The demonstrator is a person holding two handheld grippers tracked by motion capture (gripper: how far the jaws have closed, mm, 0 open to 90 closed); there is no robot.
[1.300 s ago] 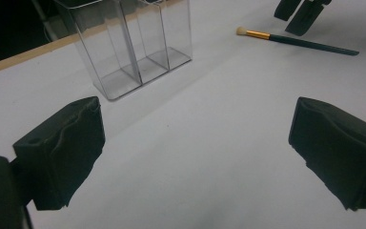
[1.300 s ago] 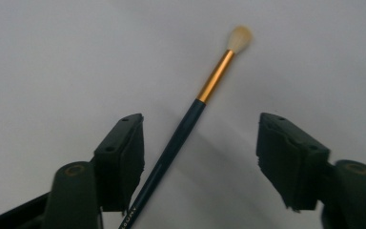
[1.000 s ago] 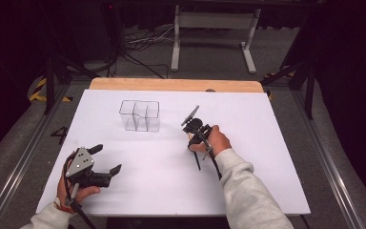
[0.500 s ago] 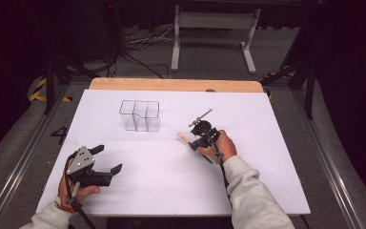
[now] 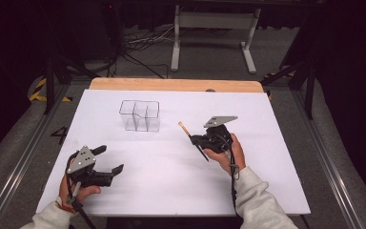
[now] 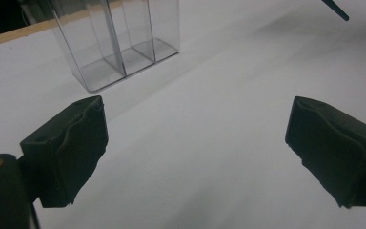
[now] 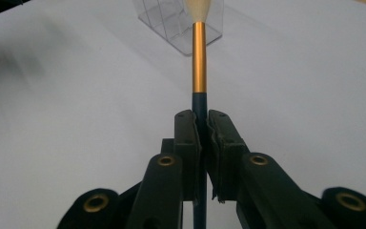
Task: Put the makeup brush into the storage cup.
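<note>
The makeup brush (image 5: 193,138) is off the bench, held by its dark handle in the right gripper (image 7: 203,125), whose jaws are pressed tight on the handle just below the gold ferrule; the pale bristle tip points toward the far left. The clear three-compartment organiser (image 5: 140,115) stands upright on the white bench (image 5: 276,191), left of and a little beyond the brush, well apart from it. The left gripper (image 5: 110,159) rests near the bench's near-left corner, jaws spread wide with nothing between them. Judged step: carrying the brush toward the organiser. The next move calls for tipping the brush upright over one compartment and lowering it without knocking the light walls
</note>
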